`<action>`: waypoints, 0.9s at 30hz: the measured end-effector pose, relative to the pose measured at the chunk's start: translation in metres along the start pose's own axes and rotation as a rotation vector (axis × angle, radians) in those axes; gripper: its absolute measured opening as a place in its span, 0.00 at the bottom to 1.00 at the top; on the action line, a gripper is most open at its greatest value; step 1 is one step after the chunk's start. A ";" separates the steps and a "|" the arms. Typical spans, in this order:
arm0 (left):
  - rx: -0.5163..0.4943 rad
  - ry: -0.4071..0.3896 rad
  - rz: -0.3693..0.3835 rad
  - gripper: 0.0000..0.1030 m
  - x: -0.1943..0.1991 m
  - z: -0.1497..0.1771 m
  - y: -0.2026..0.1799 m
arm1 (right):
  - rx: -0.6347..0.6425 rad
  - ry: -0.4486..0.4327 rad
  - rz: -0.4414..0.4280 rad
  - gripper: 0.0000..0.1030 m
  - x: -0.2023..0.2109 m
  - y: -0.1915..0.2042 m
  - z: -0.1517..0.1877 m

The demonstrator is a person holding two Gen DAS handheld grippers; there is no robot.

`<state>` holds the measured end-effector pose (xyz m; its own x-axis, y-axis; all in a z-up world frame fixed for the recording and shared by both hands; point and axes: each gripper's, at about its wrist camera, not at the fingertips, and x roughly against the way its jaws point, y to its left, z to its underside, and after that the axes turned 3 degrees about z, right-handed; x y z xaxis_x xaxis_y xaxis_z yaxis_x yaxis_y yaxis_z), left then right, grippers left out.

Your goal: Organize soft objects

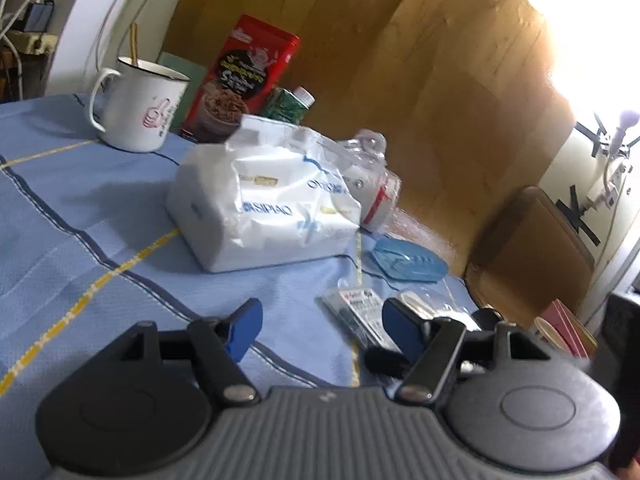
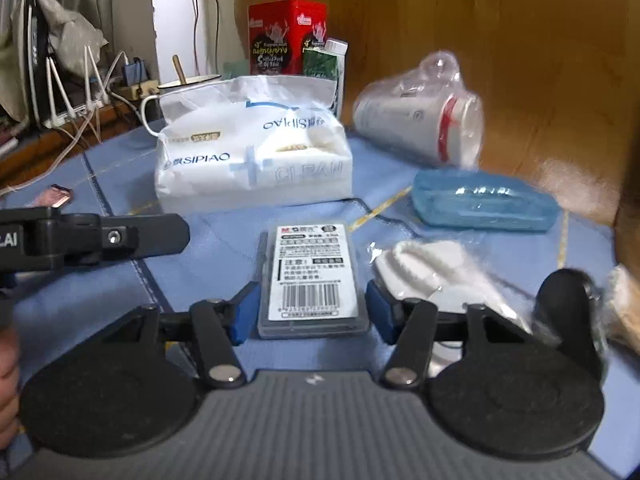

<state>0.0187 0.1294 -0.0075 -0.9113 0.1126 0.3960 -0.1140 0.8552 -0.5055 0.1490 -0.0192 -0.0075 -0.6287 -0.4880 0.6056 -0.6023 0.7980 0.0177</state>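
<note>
Right claw [image 2: 312,312] tilted down, straddling small case [image 2: 312,276]

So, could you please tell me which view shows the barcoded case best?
The right wrist view: the case lies centred, label and barcode facing the camera, between the open right gripper fingers. The left wrist view shows it small, blurred and partly hidden.

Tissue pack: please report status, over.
Both grippers open, empty. Tissue pack untouched on cloth. Small case lies between right gripper and pack.
</note>
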 end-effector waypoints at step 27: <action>-0.366 0.431 0.630 0.33 -0.071 0.063 -0.315 | -0.244 -0.482 0.501 0.57 0.236 -0.095 0.128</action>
<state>0.0948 -0.1798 0.0752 -0.5227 0.7426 0.4187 0.5674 0.6697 -0.4791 -0.0054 -0.2551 0.0324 -0.9800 -0.1009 0.1718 -0.0952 0.9946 0.0414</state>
